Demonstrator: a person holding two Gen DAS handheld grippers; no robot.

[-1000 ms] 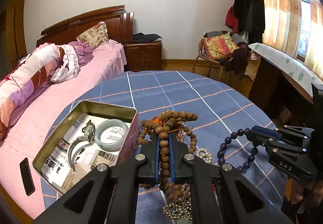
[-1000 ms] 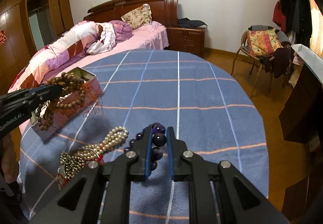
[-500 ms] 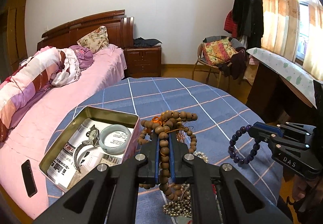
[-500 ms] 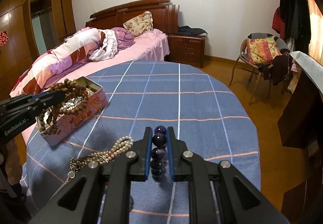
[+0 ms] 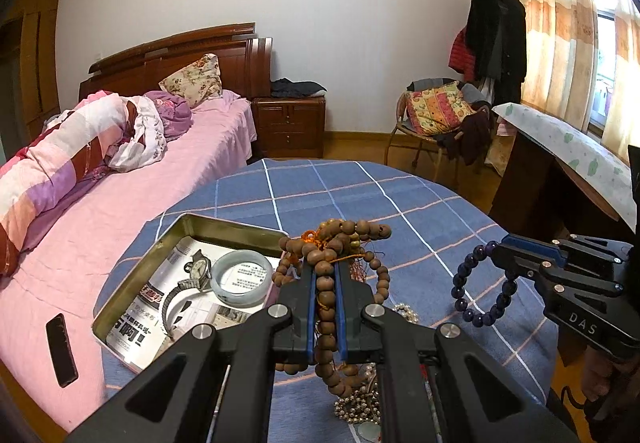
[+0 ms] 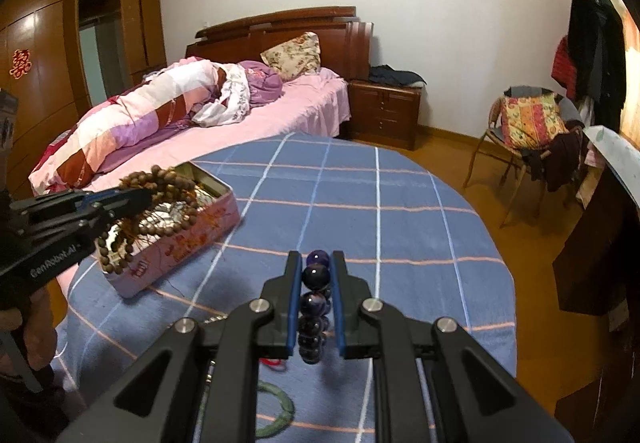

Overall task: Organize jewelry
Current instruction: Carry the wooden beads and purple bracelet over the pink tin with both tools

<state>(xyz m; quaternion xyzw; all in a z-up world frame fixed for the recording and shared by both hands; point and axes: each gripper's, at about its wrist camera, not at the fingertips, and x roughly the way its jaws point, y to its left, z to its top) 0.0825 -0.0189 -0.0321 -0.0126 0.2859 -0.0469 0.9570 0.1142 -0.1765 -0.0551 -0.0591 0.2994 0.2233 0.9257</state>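
My right claw (image 6: 315, 275) is clamped on the purple bracelet (image 5: 482, 293), and since a second ago I have lifted it clear of the bench (image 5: 416, 211): it lay partly on the blue cloth then, and now it hangs free in the air as an open loop, off to the right of the tin (image 5: 132, 283). My left claw (image 5: 323, 275) stays closed on the brown beads (image 5: 326, 255), held up just right of the tin, hardly shifted. The strands droop around and below its fingers. Inside the tin a watch (image 5: 196, 271) and a pale bangle (image 5: 240, 277) lie on printed paper, as before. The pearl strand (image 5: 360, 399) rests on the bench under the left claw. In the right view a green bangle (image 6: 280, 407) lies on the cloth beneath the right claw.
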